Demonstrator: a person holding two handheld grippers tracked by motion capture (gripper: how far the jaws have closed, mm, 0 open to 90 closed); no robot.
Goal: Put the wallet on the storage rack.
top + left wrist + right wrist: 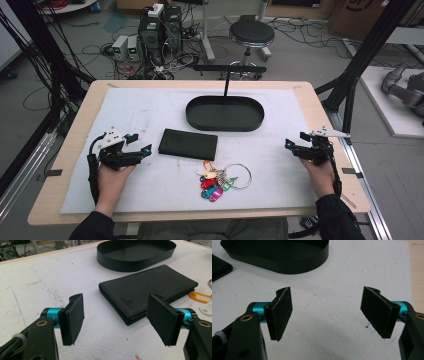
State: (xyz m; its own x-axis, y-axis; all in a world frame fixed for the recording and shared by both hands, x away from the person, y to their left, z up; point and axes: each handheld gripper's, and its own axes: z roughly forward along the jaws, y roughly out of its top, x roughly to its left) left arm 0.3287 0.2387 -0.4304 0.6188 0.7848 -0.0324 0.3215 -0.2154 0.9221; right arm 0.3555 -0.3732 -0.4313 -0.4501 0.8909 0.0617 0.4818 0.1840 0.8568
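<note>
A black leather wallet (pixel 188 144) lies flat in the middle of the white mat (pixel 150 110), seen close up in the left gripper view as the wallet (pixel 147 291). Behind it stands a black oval tray (pixel 225 113), empty, also the tray (pixel 136 252) and the tray (pixel 279 255). A bunch of coloured key tags on a metal ring (pixel 220 181) lies near the front edge. My left gripper (pixel 138 143) rests open left of the wallet, left gripper (pixel 117 321) aimed at its corner. My right gripper (pixel 295 140) is open at the mat's right side, right gripper (pixel 328 312) holding nothing.
A black T-shaped stand (pixel 228 75) rises behind the tray. The wooden table edge (pixel 320 110) borders the mat. Beyond the table are a stool (pixel 251 35), cables and electronics on the floor.
</note>
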